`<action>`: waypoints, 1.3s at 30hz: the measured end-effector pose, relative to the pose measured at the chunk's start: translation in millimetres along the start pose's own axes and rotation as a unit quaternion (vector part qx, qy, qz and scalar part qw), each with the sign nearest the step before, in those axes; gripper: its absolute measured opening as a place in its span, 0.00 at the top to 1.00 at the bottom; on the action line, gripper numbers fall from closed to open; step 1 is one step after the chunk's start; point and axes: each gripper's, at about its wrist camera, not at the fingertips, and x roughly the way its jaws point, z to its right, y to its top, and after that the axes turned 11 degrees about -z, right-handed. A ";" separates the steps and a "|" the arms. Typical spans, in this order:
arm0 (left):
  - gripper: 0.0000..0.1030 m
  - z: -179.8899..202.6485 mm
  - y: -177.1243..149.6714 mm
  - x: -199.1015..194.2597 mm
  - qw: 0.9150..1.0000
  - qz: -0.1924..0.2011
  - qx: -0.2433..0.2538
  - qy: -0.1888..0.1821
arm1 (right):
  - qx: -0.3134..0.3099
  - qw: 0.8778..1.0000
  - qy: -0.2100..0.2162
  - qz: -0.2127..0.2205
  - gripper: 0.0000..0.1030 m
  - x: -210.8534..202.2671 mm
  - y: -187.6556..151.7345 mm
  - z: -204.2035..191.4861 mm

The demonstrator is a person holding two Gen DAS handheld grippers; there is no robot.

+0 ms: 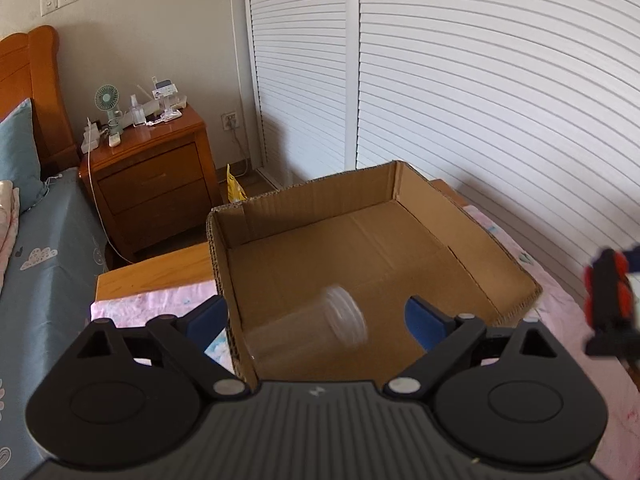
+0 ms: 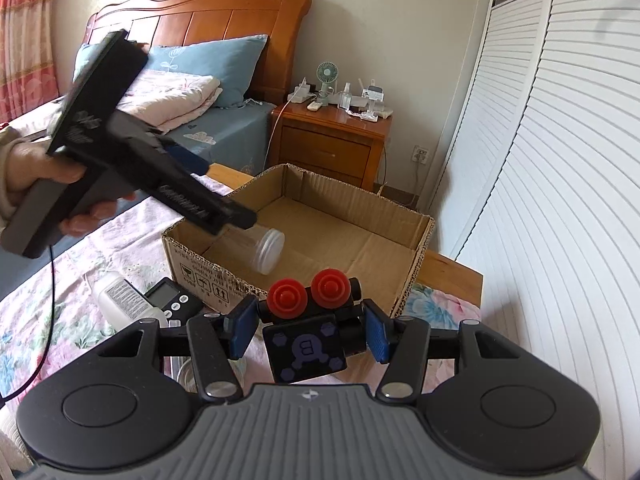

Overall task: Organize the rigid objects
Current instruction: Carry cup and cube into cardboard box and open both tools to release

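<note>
An open cardboard box (image 1: 460, 224) (image 2: 416, 236) stands on a table with a pink floral cloth. A clear plastic jar (image 1: 320, 328) (image 2: 262, 248) is blurred in mid-air, tipped, just inside the box's near part. My left gripper (image 1: 316, 316) is open above the box, its blue pads wide apart, clear of the jar; it also shows in the right wrist view (image 2: 236, 216). My right gripper (image 2: 306, 330) is shut on a dark toy robot (image 2: 308, 344) with two red round eyes, held in front of the box; the toy also shows at the right edge of the left wrist view (image 1: 608, 300).
A white bottle (image 2: 118, 296), a small black digital device (image 2: 170, 300) and a glass item lie on the cloth left of the box. A wooden nightstand (image 1: 148, 176) with a small fan, a bed and louvred closet doors (image 1: 500, 100) surround the table.
</note>
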 end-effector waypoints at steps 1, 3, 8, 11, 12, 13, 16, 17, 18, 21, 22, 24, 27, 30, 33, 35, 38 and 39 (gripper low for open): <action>0.06 -1.6 -4.8 -3.8 1.000 -0.001 -0.001 -0.003 | 0.000 1.000 0.001 -0.002 0.42 1.8 2.1 -0.4; 0.06 -4.9 -15.1 -12.7 1.000 -0.001 -0.003 -0.007 | 0.002 1.000 0.002 -0.007 0.42 6.4 7.2 -0.9; 0.04 -15.2 -42.3 -34.3 1.000 0.014 -0.008 -0.003 | 0.013 1.000 0.011 -0.017 0.42 16.8 22.0 -1.3; 0.03 -18.1 -58.3 -43.7 1.000 0.012 -0.008 0.013 | 0.019 0.999 0.010 -0.027 0.42 25.1 31.6 -2.4; 0.03 -19.2 -63.7 -46.8 1.000 0.015 -0.007 0.015 | 0.022 0.999 0.009 -0.031 0.42 28.2 34.7 -2.5; 0.02 -20.1 -69.8 -50.0 1.000 0.018 -0.008 0.013 | 0.025 0.999 0.008 -0.035 0.42 31.4 37.9 -2.2; 0.01 -23.6 -85.9 -53.8 1.000 0.012 -0.018 0.002 | 0.034 0.998 0.002 -0.050 0.42 42.9 48.1 -1.4; 0.01 -24.4 -90.4 -54.1 1.000 0.010 -0.020 -0.001 | 0.036 0.998 0.000 -0.055 0.42 46.4 51.1 0.0; 0.01 -25.2 -94.0 -53.7 1.000 0.007 -0.024 -0.002 | 0.040 0.997 -0.003 -0.061 0.42 50.8 54.6 0.6; 0.01 -28.5 -104.4 -53.9 0.999 0.000 -0.036 -0.007 | 0.051 0.996 -0.012 -0.073 0.42 63.3 65.8 4.5; 0.01 -29.0 -107.1 -53.9 0.999 0.000 -0.036 -0.010 | 0.055 0.995 -0.014 -0.076 0.42 67.4 69.4 6.1; 0.01 -29.4 -113.0 -54.5 0.999 -0.002 -0.033 -0.009 | 0.063 0.994 -0.021 -0.082 0.41 75.3 75.8 9.9; 0.01 -28.6 -119.1 -55.5 1.000 0.002 -0.028 0.000 | 0.074 0.993 -0.031 -0.086 0.39 85.7 84.8 15.8; 0.01 -28.2 -122.1 -56.0 1.000 0.001 -0.025 -0.004 | 0.087 0.992 -0.047 -0.081 0.16 88.3 88.4 19.7; 0.01 -28.2 -124.3 -57.6 1.000 0.001 -0.023 -0.008 | 0.094 0.991 -0.052 -0.085 0.16 86.1 85.5 20.5; 0.01 -28.0 -125.1 -58.5 1.000 0.001 -0.023 -0.006 | 0.094 0.990 -0.057 -0.086 0.11 82.2 80.8 18.7; 0.01 -27.4 -125.8 -59.1 1.000 -0.002 -0.024 -0.006 | 0.102 0.989 -0.062 -0.087 0.03 74.3 72.1 16.1; 0.01 -27.1 -125.9 -59.6 1.000 -0.003 -0.025 -0.006 | 0.106 0.989 -0.060 -0.087 0.02 71.9 70.0 15.9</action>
